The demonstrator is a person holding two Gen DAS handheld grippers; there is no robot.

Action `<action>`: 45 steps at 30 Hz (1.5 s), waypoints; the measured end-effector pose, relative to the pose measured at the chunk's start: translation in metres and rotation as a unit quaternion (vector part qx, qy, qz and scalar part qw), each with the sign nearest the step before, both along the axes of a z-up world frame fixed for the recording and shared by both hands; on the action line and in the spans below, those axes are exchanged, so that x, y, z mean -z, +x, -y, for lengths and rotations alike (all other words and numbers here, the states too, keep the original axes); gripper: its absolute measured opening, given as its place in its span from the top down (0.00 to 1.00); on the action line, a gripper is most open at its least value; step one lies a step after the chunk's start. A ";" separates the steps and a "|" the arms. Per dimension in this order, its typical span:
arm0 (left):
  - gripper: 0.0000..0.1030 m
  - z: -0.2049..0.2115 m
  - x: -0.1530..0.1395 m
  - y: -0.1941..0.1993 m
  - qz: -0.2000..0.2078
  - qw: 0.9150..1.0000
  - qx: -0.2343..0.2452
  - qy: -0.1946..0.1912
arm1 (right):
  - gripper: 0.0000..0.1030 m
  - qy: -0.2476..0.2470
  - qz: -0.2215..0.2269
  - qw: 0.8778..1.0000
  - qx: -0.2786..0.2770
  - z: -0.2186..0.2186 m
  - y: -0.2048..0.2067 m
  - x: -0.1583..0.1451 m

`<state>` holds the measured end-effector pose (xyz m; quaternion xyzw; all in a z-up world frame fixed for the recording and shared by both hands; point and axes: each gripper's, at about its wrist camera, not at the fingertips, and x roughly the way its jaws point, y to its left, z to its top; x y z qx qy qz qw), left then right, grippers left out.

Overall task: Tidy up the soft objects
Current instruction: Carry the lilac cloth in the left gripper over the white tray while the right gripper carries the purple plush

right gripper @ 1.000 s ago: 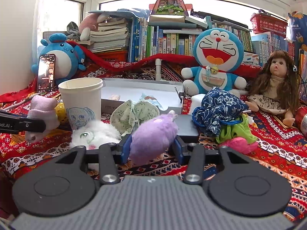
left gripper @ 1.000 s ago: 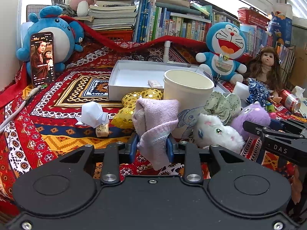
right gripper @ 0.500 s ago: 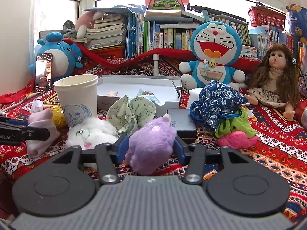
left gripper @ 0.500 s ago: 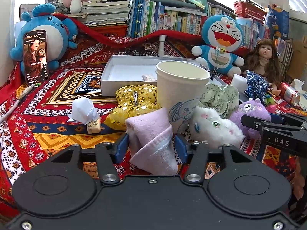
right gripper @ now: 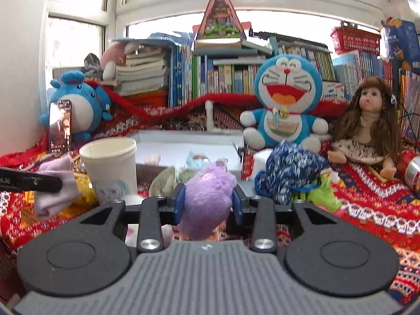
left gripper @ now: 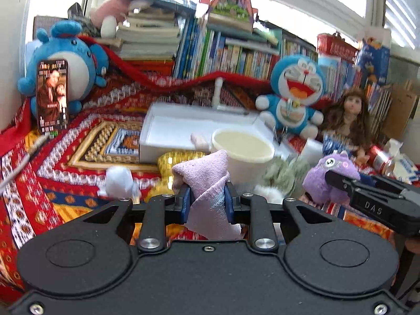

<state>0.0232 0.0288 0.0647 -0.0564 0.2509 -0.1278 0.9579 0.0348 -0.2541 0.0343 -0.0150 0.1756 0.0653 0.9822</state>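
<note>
your left claw [left gripper: 207, 201] is closing on the soft folded pink cloth [left gripper: 204, 183], lifted by the white paper cup [left gripper: 242, 155]. your right claw [right gripper: 208, 204] pinches the fluffy purple plush toy [right gripper: 207, 199]. the loose cloth could slip out.

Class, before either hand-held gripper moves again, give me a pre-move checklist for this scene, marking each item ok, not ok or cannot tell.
1. Left hand-held gripper has the pink sock between its closing jaws: ok.
2. Right hand-held gripper shut on the purple plush: ok.
3. Paper cup upright: ok.
4. White tray has bare floor: ok.
5. Sock clear of the cloth below: cannot tell.
</note>
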 end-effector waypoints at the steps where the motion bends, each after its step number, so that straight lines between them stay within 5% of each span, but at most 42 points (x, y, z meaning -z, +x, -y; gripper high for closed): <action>1: 0.77 -0.002 -0.005 0.001 0.007 1.000 0.000 -0.001 | 0.60 0.001 0.004 1.000 0.001 0.001 0.001 -0.003; 11: 0.76 -0.022 -0.046 0.047 0.036 0.999 -0.029 -0.006 | 0.60 0.030 0.013 0.999 0.010 0.018 0.028 -0.030; 24: 0.76 -0.013 -0.065 0.152 -0.019 0.999 -0.012 -0.034 | 0.60 0.086 -0.019 0.996 0.000 0.027 0.108 -0.061; 34: 0.76 0.010 -0.033 0.233 -0.109 0.994 -0.011 -0.026 | 0.59 0.050 -0.073 0.996 -0.005 0.002 0.171 -0.045; 45: 0.76 0.013 0.008 0.268 -0.153 0.988 -0.036 0.013 | 0.59 -0.015 -0.108 0.994 0.002 -0.020 0.198 -0.015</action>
